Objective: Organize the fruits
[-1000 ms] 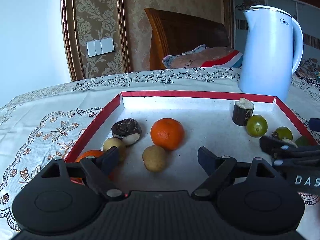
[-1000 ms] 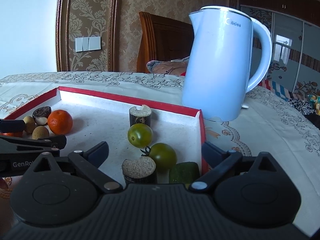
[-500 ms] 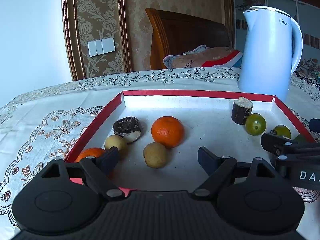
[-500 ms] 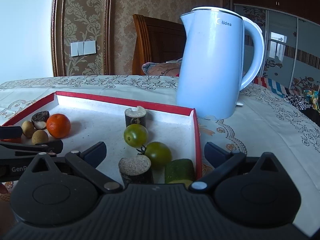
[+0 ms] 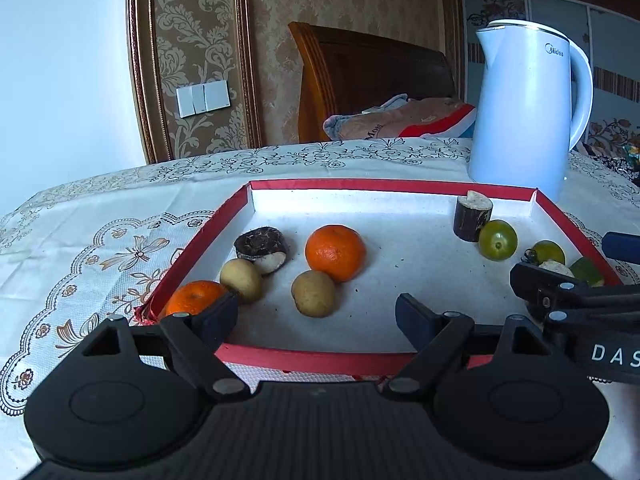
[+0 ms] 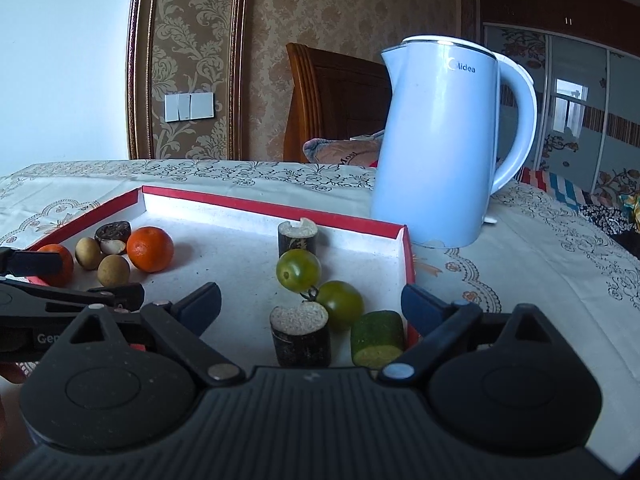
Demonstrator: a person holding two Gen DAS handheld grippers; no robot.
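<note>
Right tool (image 6: 311, 302) wide, jaws just closing slightly, empty; cane stub (image 6: 301, 334) between them, cucumber piece (image 6: 377, 338) beside, kettle (image 6: 440, 140) beyond tray (image 6: 272, 210).

"midea" printed on the white kettle (image 6: 440, 152).

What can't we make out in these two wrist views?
- Left wrist: near orange partly behind the left gripper finger.
- Left wrist: cut green piece mostly behind the right gripper's finger.
- Right wrist: same orange crossed by the left gripper's finger.
</note>
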